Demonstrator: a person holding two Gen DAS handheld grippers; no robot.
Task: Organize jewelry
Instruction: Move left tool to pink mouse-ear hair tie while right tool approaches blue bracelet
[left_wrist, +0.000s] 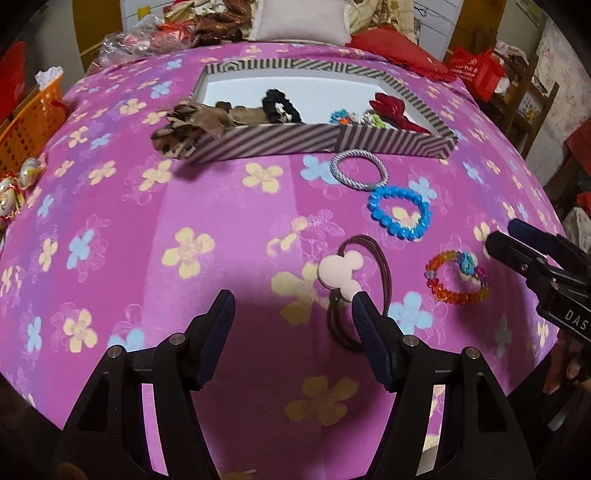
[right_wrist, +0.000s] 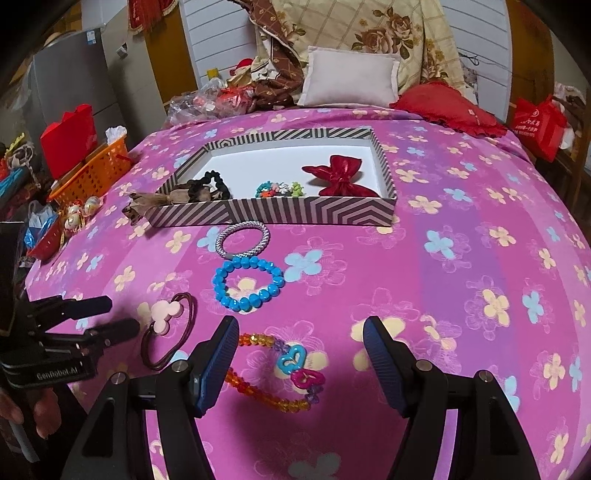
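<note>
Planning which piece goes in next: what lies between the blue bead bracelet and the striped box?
The silver-grey hair tie lies between the blue bead bracelet and the striped box, clearest in the right wrist view.

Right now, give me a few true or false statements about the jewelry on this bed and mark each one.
1. The red bow lies inside the striped box. True.
2. The blue bead bracelet is in the box. False: it lies on the bedspread in front of the box, next to the silver hair tie.
3. The right gripper has its jaws open above the orange bead bracelet. True.
4. The left gripper is shut on the mouse-shaped hair tie. False: its jaws are open, holding nothing.
</note>
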